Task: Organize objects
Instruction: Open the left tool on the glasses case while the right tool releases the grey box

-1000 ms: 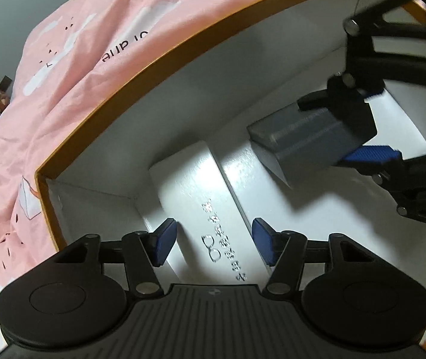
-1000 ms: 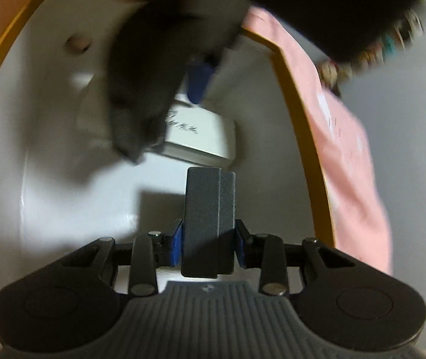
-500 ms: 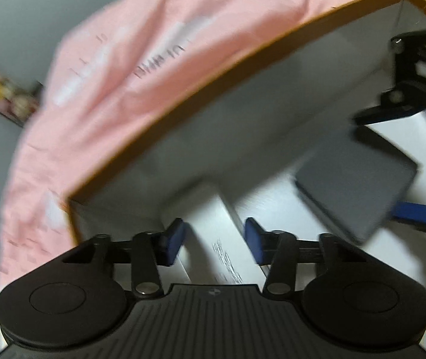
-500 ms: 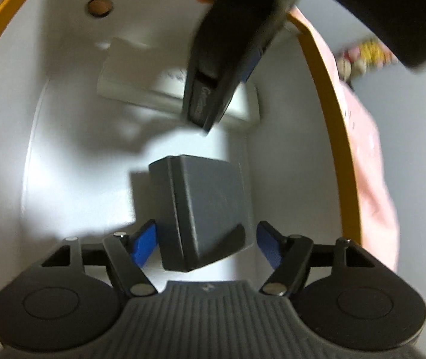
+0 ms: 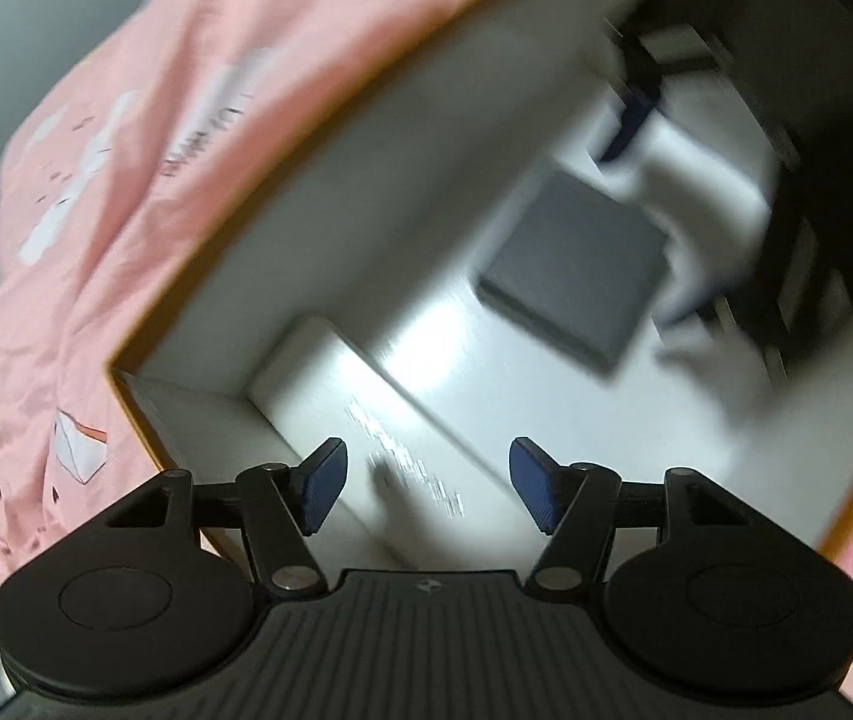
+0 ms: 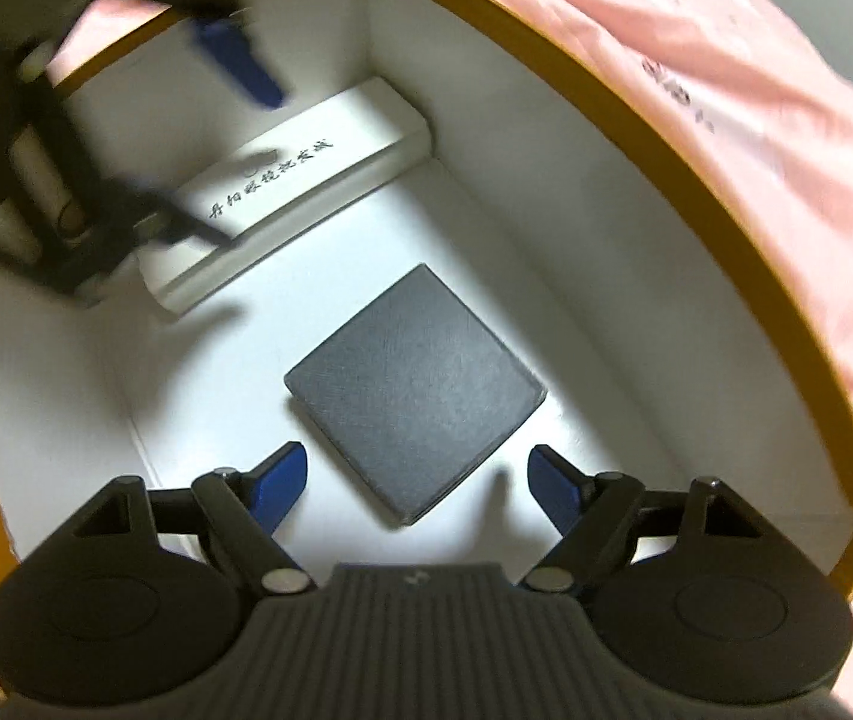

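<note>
Nearest in the right wrist view, the right gripper (image 6: 414, 483) is seen with its jaws spread and nothing between the pads; they have just been opening, and the dark grey box (image 6: 417, 387) is left lying flat on the white floor of the large orange-rimmed carton (image 6: 696, 174), just ahead of the blue pads (image 6: 549, 489) and free of them. The grey box is judged to be stiff, light card with a faintly textured, matte lid, so little slip is expected; it is best taken across two opposite side walls, since the flat top offers nothing to pinch. Its corner is turned toward the jaws, so a roll of the wrist is judged necessary before any regrasp. In the left wrist view, the left gripper (image 5: 426, 483) is likewise held released, its jaws having just been opening, with the long white box (image 5: 378, 420) seen below and between the pads but not pressed by them. That box, printed with dark characters, is set against the carton's far wall in the corner, well apart from the grey one. It is judged rigid and light, with a smoother finish that may slide; a hold across its narrow width near mid-length is advised. Beyond the carton, a pink printed bedsheet (image 6: 726, 90) is seen under and around it.
</note>
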Action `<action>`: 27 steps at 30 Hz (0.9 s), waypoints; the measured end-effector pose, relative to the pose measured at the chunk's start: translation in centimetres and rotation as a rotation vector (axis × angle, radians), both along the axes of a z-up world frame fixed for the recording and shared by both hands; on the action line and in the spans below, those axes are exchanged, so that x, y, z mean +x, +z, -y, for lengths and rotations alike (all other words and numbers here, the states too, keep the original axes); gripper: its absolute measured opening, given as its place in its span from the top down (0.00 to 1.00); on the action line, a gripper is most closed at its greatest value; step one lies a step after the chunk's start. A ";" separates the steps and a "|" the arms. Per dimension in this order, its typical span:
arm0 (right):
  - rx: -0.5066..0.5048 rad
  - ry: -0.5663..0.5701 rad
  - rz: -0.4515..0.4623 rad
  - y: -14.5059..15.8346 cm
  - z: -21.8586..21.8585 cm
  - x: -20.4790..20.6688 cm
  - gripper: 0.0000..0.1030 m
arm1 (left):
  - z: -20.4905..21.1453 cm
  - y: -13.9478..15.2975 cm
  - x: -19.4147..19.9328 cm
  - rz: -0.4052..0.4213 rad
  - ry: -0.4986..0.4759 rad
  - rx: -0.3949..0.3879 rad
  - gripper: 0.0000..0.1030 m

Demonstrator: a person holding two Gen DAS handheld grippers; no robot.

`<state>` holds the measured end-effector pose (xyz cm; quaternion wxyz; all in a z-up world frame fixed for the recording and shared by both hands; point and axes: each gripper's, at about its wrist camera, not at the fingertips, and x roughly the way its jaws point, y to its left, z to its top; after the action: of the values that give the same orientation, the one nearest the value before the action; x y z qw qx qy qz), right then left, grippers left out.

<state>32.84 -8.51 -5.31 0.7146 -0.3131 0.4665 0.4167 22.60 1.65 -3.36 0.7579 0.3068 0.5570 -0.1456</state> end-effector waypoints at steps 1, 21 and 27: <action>0.009 -0.015 -0.016 -0.1 0.0 -0.9 0.21 | 0.0 -0.5 -0.4 -0.016 -0.025 0.017 0.29; 0.087 -0.161 -0.146 -1.9 -0.3 -2.5 0.46 | 0.5 -3.9 -0.7 -0.077 -0.147 0.192 0.15; 0.160 -0.283 -0.200 -2.3 -0.9 -1.3 0.49 | 0.1 -4.0 -0.7 -0.011 -0.138 0.226 0.22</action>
<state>31.55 -7.62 -7.57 0.7388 -0.1433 0.5400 0.3769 21.87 1.52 -7.37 0.7037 0.4272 0.5514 -0.1353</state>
